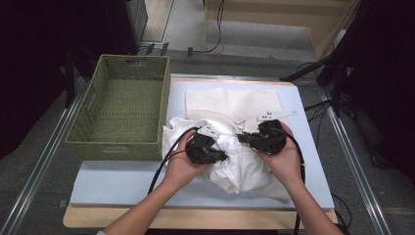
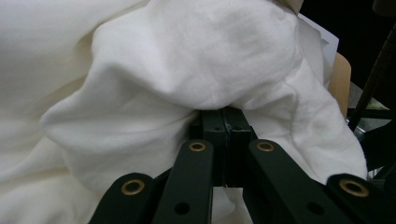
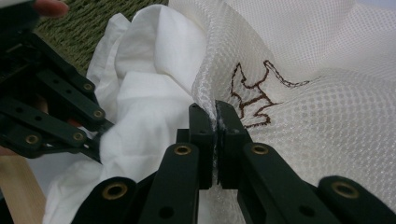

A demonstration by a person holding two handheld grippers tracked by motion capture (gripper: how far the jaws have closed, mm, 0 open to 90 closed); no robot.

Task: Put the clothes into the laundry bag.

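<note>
Here the white cloth (image 1: 240,161) lies bunched near the middle of the tabletop (image 1: 112,183), toward its front edge, just right of the green basket (image 1: 122,110). The left gripper (image 1: 222,156) has its jaws clamped on the cloth. The right gripper (image 1: 242,138) pinches the mesh bag (image 3: 303,93) edge.

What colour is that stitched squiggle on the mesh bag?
Brown, on the white mesh bag; the right gripper view shows the stitched squiggle best.
</note>
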